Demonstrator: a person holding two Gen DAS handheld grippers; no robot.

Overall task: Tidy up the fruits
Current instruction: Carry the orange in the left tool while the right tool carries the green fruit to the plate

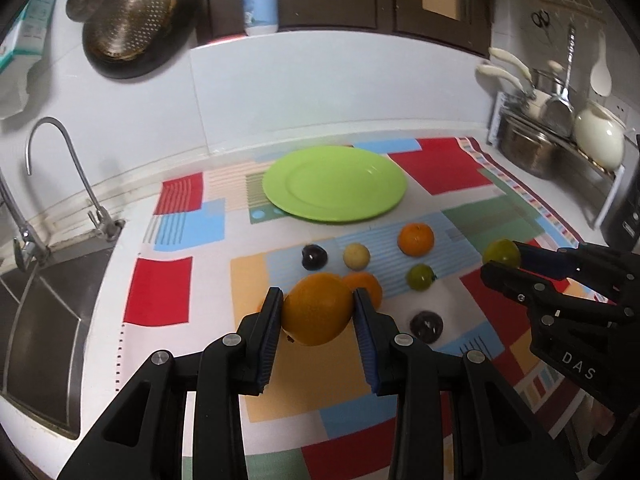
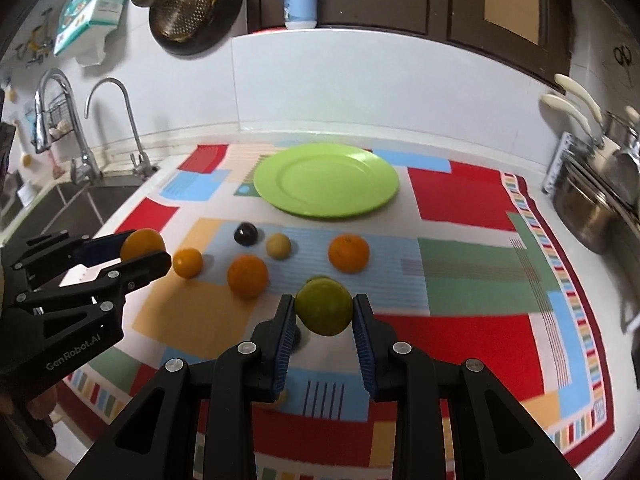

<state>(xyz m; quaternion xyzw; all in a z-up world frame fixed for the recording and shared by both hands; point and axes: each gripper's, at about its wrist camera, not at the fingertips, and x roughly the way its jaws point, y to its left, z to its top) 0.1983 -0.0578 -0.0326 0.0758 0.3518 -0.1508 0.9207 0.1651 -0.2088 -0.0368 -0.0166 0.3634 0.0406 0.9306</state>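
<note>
Here, left gripper [image 1: 316, 308] clamping orange [image 1: 318, 308], right gripper [image 2: 325, 312] clamping green fruit [image 2: 325, 307].

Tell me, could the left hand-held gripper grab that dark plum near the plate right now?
Probably not: the left hand-held gripper is already shut on an orange. The plum itself lies uncovered.

Lime-green plate [image 2: 326, 184], multicoloured patchwork cloth [image 2: 460, 200]

Right hand-held gripper [image 2: 324, 312], bottom centre, clamps green fruit [image 2: 324, 308]. Left hand-held gripper [image 2: 146, 250], left edge, grips orange fruit [image 2: 143, 243]. Green plate [image 2: 326, 184] upper centre, bare. Loose oranges, dark plum on patchwork cloth [image 2: 460, 200] mid-frame.
</note>
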